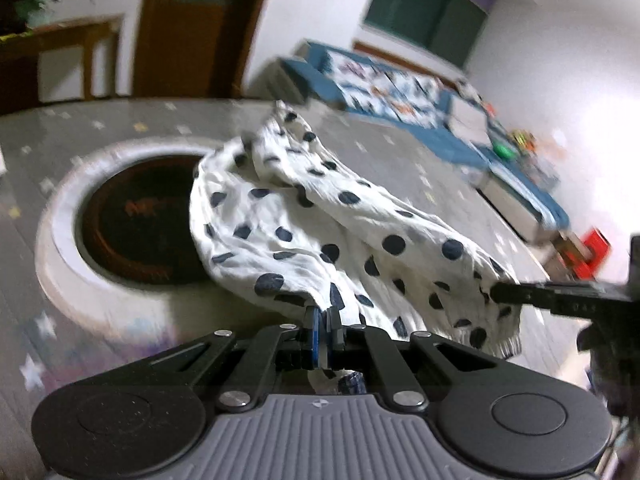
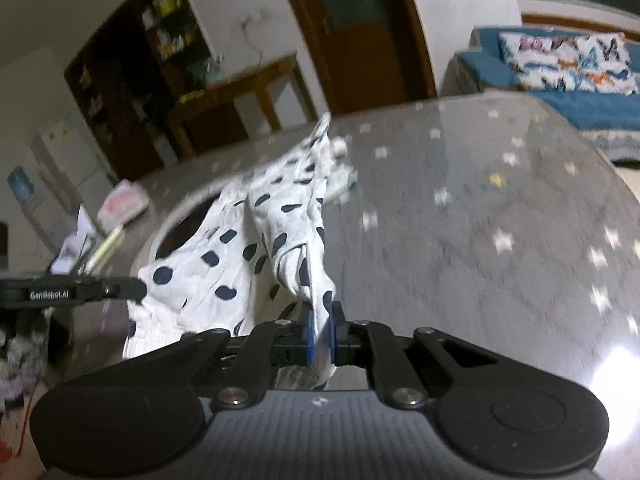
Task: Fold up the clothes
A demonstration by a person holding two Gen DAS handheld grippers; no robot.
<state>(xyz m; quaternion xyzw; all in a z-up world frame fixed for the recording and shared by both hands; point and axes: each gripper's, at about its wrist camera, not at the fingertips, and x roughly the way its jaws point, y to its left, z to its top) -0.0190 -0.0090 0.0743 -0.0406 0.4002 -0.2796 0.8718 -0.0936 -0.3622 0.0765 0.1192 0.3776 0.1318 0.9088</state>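
White polka-dot garment (image 1: 320,224) is lifted off the grey table (image 1: 120,128), left gripper (image 1: 323,332) and right gripper (image 2: 321,332) both clamped on its near edge, around 6 o'clock.

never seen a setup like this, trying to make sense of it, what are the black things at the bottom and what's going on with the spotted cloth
Each picture comes from a camera fixed on a handheld claw, one in each of a person's hands, looking forward along its two fingers. The black shape at the bottom is that claw itself.

The left wrist view shows the left claw; the right wrist view shows the right claw. Both are shut on the white cloth with dark dots, each pinching a different edge. Part of the cloth hangs between them; the rest trails over a grey star-patterned table, beside a round recess in its top. The pictures are blurred.
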